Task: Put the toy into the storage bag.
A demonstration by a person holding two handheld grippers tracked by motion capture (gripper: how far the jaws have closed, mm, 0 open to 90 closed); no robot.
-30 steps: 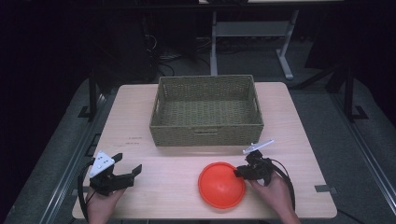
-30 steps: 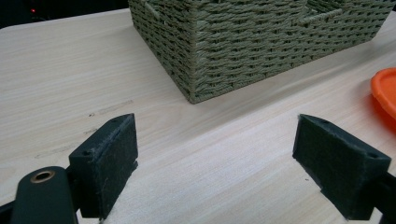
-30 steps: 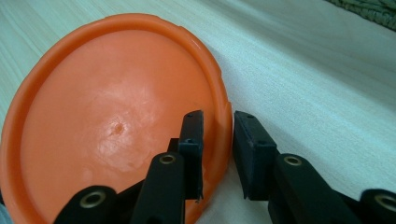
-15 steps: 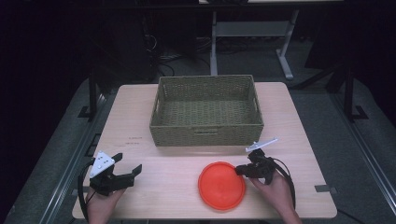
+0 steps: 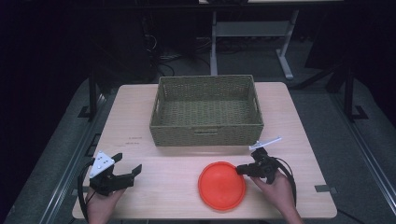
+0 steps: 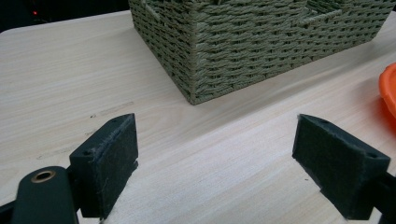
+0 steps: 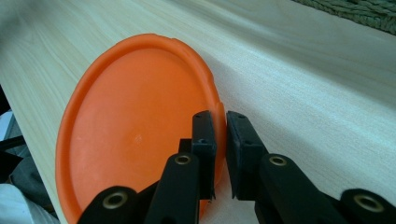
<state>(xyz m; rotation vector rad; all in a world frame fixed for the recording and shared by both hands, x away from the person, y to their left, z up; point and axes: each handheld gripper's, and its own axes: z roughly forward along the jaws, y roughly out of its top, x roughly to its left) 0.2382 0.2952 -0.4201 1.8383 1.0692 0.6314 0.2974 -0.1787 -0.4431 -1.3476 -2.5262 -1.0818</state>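
An orange plate (image 5: pixel 219 186) lies on the wooden table (image 5: pixel 163 191) near its front edge, right of the middle. My right gripper (image 5: pixel 240 169) is at the plate's right rim; in the right gripper view the gripper (image 7: pixel 220 122) is shut on the rim of the plate (image 7: pixel 135 130), one jaw inside and one outside. My left gripper (image 5: pixel 127 162) rests at the front left, open, with nothing between its fingers. In the left gripper view this gripper (image 6: pixel 215 140) spans bare wood, and the plate's edge (image 6: pixel 390 88) shows far right.
A green woven basket (image 5: pixel 205 135) stands at the table's middle back, empty inside; its corner (image 6: pixel 243 51) looms ahead of the left gripper. A white metal frame (image 5: pixel 247 28) and cables stand on the dark floor behind the table.
The right gripper has edged slightly left at the plate's rim, and the plate has settled a little. The left gripper has stayed still.
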